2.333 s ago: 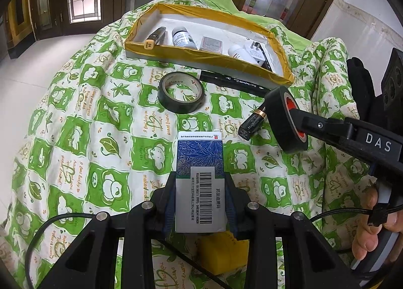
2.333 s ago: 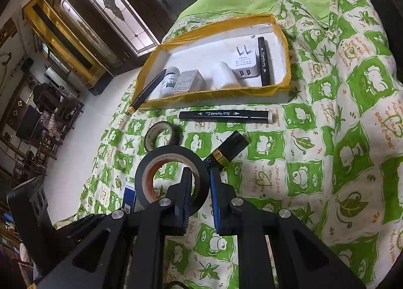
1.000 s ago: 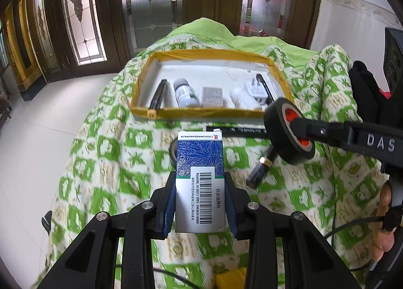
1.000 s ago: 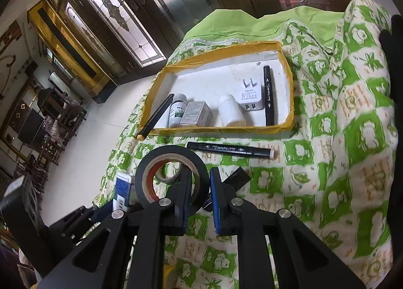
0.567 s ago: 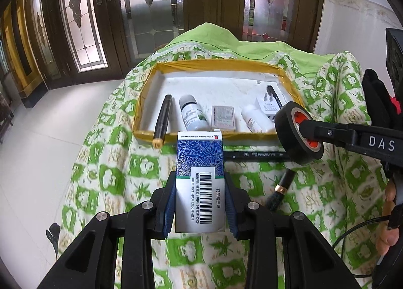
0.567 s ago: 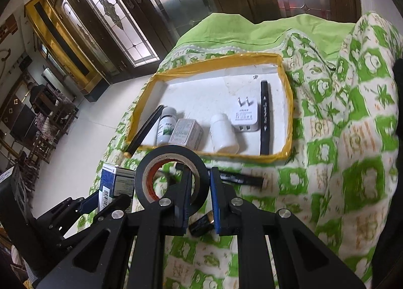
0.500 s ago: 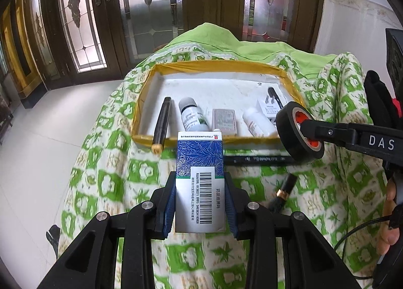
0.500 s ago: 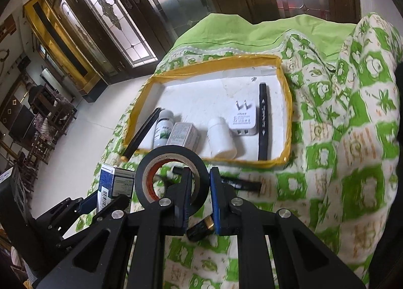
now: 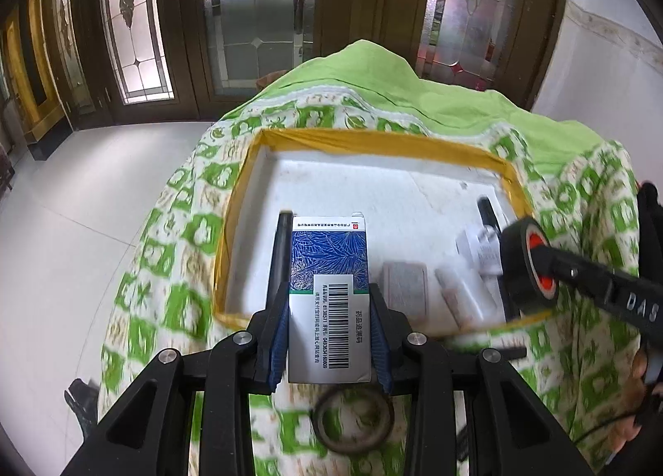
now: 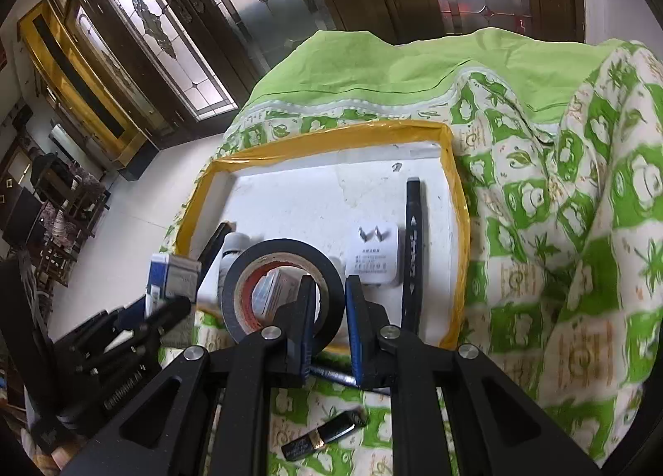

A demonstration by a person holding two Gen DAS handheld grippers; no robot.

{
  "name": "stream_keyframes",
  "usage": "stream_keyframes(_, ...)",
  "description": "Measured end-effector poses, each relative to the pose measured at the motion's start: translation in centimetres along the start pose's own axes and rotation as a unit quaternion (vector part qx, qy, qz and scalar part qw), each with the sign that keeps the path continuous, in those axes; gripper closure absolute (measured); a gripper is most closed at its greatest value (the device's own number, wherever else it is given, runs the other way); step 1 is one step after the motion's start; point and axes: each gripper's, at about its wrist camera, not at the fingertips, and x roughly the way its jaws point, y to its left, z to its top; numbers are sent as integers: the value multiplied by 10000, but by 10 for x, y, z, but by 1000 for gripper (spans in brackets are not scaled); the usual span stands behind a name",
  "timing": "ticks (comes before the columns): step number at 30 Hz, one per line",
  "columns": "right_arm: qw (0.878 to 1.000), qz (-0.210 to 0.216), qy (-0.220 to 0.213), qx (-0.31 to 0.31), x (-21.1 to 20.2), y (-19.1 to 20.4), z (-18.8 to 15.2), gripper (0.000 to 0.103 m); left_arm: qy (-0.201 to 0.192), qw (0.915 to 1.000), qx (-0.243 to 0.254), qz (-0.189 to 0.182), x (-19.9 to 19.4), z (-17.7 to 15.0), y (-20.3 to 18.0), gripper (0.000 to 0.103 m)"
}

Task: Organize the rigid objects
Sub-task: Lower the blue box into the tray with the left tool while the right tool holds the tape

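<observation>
Green-and-white patterned cloth [image 10: 580, 227] drapes the work surface before dark stained-glass doors, and on it lies a shallow white tray edged in yellow tape [image 9: 373, 144]. Left gripper [image 9: 329, 306]: jaws clamped on a blue-and-white cardboard medicine box with a barcode [image 9: 329, 268], held above the tray's near left part, over a black pen [image 9: 281, 252] that lies along the left wall. Right gripper [image 10: 327, 310]: jaws pinching the wall of a black roll of electrical tape with a red core [image 10: 281, 285], held upright over the tray's near edge. A white plug adapter [image 10: 373, 256], a black marker [image 10: 412, 244] and a white bottle [image 10: 232, 252] already occupy the tray.

Probable hazards: the box, if released here, may land on the pen or bottle and come to rest tilted; the roll, released on edge, may roll off or strike the adapter. The two grippers work near each other and may collide. A second tape roll [image 9: 352, 420], a lipstick tube [image 10: 323, 434] and another marker [image 10: 331, 376] lie outside on the cloth.
</observation>
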Motion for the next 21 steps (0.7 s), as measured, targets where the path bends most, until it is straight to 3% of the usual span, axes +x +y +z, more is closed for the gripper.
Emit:
stream_keyframes(13,9992,-71,-203,329,17,-22,55,89,42,9997,-196,-122,33,50,10,68)
stream_keyframes(21,9996,-257,-114,91,44,-18,75,89,149,9999,-12,-72,61,61,-1,68)
